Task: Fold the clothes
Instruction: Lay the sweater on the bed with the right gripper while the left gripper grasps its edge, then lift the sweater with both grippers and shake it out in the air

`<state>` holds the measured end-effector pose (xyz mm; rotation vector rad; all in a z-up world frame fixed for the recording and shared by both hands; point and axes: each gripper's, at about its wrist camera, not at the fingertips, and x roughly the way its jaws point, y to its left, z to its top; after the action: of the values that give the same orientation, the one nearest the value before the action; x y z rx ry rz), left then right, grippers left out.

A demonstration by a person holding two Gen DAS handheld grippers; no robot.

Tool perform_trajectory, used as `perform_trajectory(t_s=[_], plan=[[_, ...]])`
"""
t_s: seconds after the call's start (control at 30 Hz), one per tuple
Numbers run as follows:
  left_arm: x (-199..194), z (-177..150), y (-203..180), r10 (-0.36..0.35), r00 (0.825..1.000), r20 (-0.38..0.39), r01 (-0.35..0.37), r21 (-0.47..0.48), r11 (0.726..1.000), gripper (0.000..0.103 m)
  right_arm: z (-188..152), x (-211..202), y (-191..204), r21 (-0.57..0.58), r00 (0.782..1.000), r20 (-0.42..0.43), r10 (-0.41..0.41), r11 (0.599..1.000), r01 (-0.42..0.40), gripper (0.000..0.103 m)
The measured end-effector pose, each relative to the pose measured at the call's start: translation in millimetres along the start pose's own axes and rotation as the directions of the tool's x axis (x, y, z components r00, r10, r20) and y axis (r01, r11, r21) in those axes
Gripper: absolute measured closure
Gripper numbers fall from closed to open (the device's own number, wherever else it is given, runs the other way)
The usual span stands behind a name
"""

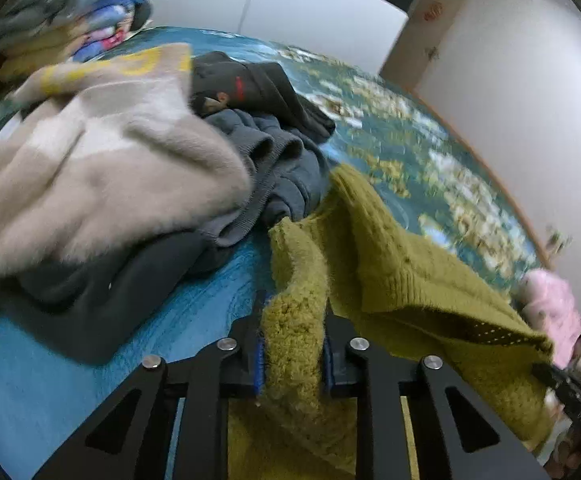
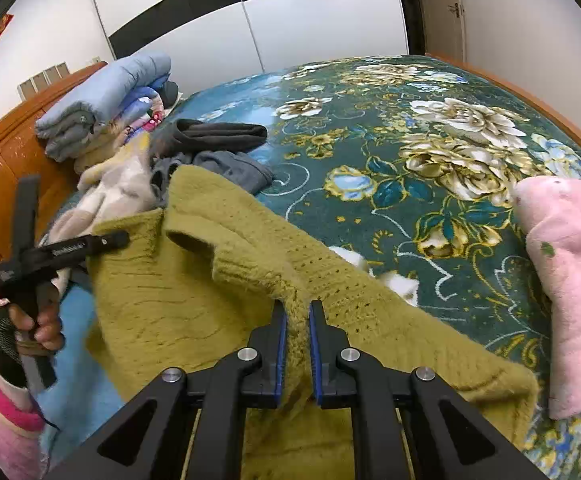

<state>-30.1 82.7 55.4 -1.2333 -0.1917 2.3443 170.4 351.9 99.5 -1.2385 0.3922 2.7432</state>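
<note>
Both grippers are clamped on one olive knit sweater, which hangs stretched between them above the bed.

The left gripper has its fingers closed on a thick bunched fold of the sweater's fuzzy edge; the cloth fills the gap between the blue pads and spills down behind them. The right gripper pinches a thinner ridge of the same knit, its fingers nearly together with fabric squeezed between them.

In the right wrist view the sweater spreads left and forward from the pinch, its far edge drooping over a heap of clothes. In that heap, a beige fleece lies on a dark garment, with a grey sweatshirt just beside the sweater's far corner and black clothes beyond it. Farther from the sweater, against the wooden headboard, sits a stack of folded blankets.

Right of the sweater, a pink plush garment lies on the floral bedspread. The person's left hand, in a pink sleeve, grips the left device's handle at the sweater's left edge.
</note>
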Motion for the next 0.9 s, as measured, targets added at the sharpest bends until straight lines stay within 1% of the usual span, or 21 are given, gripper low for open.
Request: perform_trajectory(t_s=[0.03, 0.13, 0.2, 0.27, 0.4, 0.53, 0.63, 0.67, 0.73, 0.83, 0.9], plan=[[-7, -1, 2, -0.007, 1.0, 0.015, 0.008, -0.019, 1.0, 0.083, 2, -5, 0, -0.002, 1.0, 0.0, 0.003, 1.0, -0.003, 0.092], [-39, -4, 1, -0.033, 0.996, 0.077, 0.036, -0.04, 0.999, 0.083, 14, -29, 4, -0.046, 0.998, 0.048, -0.032, 0.998, 0.034, 0.092], [-69, -8, -5, -0.044, 0.99, 0.136, 0.049, -0.028, 0.998, 0.083, 22, -42, 7, -0.071, 0.995, 0.082, -0.049, 0.996, 0.055, 0.093], [-99, -12, -9, -0.055, 0.98, 0.192, 0.058, -0.012, 0.998, 0.083, 35, -60, 13, -0.105, 0.987, 0.14, -0.078, 0.99, 0.093, 0.093], [-168, -26, -12, -0.077, 0.95, 0.303, 0.074, 0.022, 0.997, 0.083, 52, -96, 24, -0.137, 0.971, 0.227, -0.08, 0.984, 0.113, 0.093], [-244, -58, -8, -0.073, 0.906, 0.417, 0.059, 0.048, 0.997, 0.084, 59, -136, 33, -0.154, 0.947, 0.319, -0.049, 0.983, 0.102, 0.093], [-294, -87, 1, -0.071, 0.874, 0.481, 0.056, 0.047, 0.997, 0.084, 56, -170, 40, -0.15, 0.922, 0.387, -0.004, 0.986, 0.067, 0.093], [-311, -98, 5, -0.072, 0.868, 0.491, 0.059, 0.043, 0.997, 0.084, 52, -185, 44, -0.155, 0.909, 0.416, 0.014, 0.986, 0.055, 0.093], [-338, -120, 9, -0.08, 0.862, 0.501, 0.06, 0.055, 0.997, 0.084, 47, -207, 50, -0.164, 0.889, 0.455, 0.046, 0.986, 0.034, 0.093], [-370, -147, 12, -0.078, 0.85, 0.521, 0.042, 0.081, 0.996, 0.083, 42, -245, 62, -0.2, 0.849, 0.52, 0.095, 0.98, 0.013, 0.093], [-380, -157, 19, -0.036, 0.849, 0.528, 0.002, 0.066, 0.998, 0.083, 41, -267, 71, -0.225, 0.821, 0.557, 0.121, 0.974, 0.009, 0.093]])
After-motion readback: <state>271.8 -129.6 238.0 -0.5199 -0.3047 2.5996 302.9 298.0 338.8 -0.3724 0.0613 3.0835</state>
